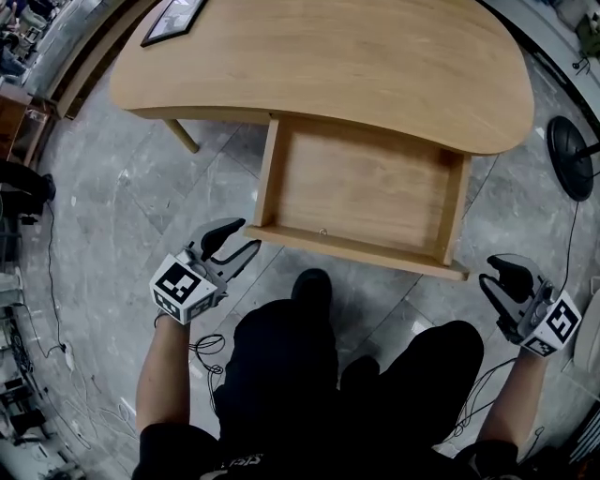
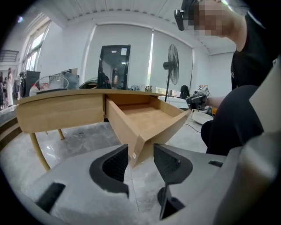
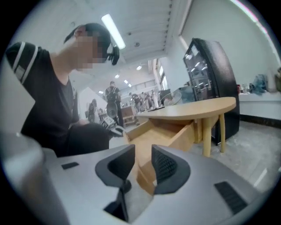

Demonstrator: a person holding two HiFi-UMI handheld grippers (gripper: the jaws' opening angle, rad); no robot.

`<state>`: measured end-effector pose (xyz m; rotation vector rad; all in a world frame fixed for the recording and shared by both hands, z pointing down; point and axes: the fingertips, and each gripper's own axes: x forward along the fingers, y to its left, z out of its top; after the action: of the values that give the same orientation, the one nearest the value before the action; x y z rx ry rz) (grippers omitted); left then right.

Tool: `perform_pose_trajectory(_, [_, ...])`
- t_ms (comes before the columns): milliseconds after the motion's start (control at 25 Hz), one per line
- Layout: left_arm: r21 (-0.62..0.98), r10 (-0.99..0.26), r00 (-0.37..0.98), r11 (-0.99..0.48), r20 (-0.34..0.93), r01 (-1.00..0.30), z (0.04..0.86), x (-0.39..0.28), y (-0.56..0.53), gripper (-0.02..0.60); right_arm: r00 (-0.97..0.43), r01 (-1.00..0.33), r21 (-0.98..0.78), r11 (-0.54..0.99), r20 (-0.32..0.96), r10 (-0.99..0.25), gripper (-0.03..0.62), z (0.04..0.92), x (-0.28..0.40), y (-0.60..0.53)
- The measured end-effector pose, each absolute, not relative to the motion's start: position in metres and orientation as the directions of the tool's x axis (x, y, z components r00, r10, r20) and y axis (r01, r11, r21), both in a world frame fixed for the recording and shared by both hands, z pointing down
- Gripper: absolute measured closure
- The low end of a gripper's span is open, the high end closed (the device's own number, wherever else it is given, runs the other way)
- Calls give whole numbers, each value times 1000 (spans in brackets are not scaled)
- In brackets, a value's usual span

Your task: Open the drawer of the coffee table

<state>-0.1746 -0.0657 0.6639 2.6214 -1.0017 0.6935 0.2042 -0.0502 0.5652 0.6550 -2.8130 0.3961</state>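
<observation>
The light wooden coffee table (image 1: 328,56) fills the top of the head view. Its drawer (image 1: 361,183) is pulled out toward me and holds nothing. My left gripper (image 1: 239,239) hovers just off the drawer's front left corner, apart from the wood, jaws standing open with nothing between them. In the left gripper view that gripper (image 2: 140,160) looks at the drawer's corner (image 2: 147,118) beyond its pads. My right gripper (image 1: 495,274) is off the drawer's front right corner, also open and empty. The right gripper view shows this gripper (image 3: 142,165) aimed along the drawer (image 3: 162,132).
A dark framed picture (image 1: 173,19) lies on the table's far left. A round black fan base (image 1: 570,155) stands on the grey floor at right. Cables (image 1: 211,347) trail by my knees (image 1: 309,375). A black cabinet (image 2: 113,66) stands behind the table.
</observation>
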Motion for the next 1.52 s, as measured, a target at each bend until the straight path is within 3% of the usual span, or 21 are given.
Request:
perform_pose_trajectory(120, [111,-487,699,-775,524,-622,666,-169,-60,400,-822,-570,-257,780,160,-547,499,551,208,-80])
perform_pose_trajectory(320, [188,-422,735,-787,531,-588,645,-164,-53,403,-697,-716,-194,670,223,-681,568,554,206,-106])
perform_pose_trajectory(600, [224,-428,705,-743,565,-631,579,-160,-60,485,-673,-732,-169,660,332,-661,589,489,160,-104])
perform_pose_trajectory(840, [212,-553,671,-672,494,-710,450,-145,-85,522,-606,-773,-76,630,380,-699,589,375,149,-102])
perform_pose_trajectory(960, [192,-590,667,-666,456,-721,380,-132,-83,577,-630,-753,-79,654,375,-680,589,319,136,-85])
perform_pose_trajectory(1240, [172,-630,664,-661,402,-731,233,-97,-36,577,-687,-702,-65,710,328,-649,589,193,115,-22])
perform_pose_trajectory(1520, [168,-692,630,-615,352,-770,127,-78,9,577,-656,-743,-58,667,260,-708,589,97,150,16])
